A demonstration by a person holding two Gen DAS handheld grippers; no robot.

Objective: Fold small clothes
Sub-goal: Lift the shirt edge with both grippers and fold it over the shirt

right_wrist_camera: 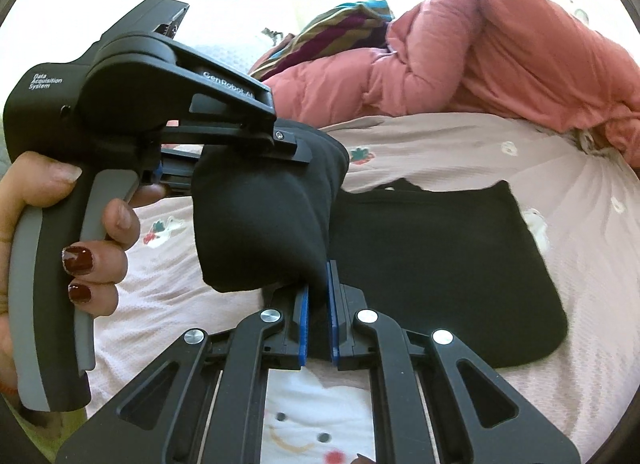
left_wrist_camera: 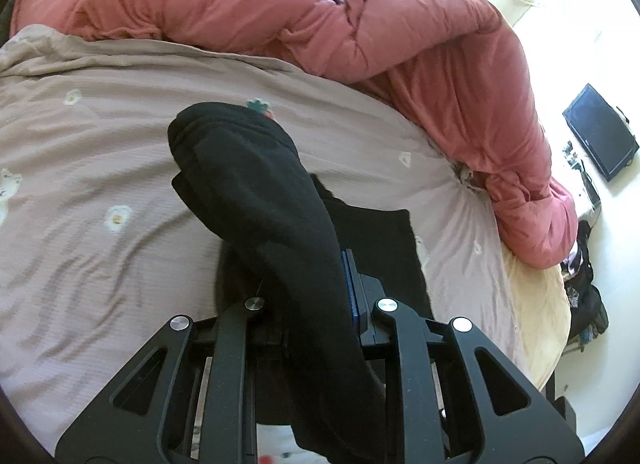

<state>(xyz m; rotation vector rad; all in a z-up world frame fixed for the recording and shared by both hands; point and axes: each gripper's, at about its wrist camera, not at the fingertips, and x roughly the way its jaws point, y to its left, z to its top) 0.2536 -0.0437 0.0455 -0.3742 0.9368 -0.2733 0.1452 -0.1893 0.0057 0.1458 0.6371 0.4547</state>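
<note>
A small black garment [right_wrist_camera: 440, 264] lies on the pale printed bedsheet [right_wrist_camera: 480, 152], with its left part lifted off the bed. My right gripper [right_wrist_camera: 318, 304] is shut on a lifted edge, the cloth pinched between its blue pads [right_wrist_camera: 303, 324]. A hand [right_wrist_camera: 92, 232] holds my left gripper [right_wrist_camera: 296, 152] at the upper left, shut on another edge of the same raised flap. In the left wrist view the black garment [left_wrist_camera: 260, 192] drapes up over my left gripper [left_wrist_camera: 312, 284] and hides one finger; the other blue pad [left_wrist_camera: 350, 284] presses against the cloth.
A bulky pink duvet [left_wrist_camera: 360, 32] is heaped along the far side of the bed, with a striped cloth [right_wrist_camera: 332, 32] behind it. Beyond the bed's right edge, a dark flat screen [left_wrist_camera: 600, 132] and dark clothes [left_wrist_camera: 584, 284] lie on the white floor.
</note>
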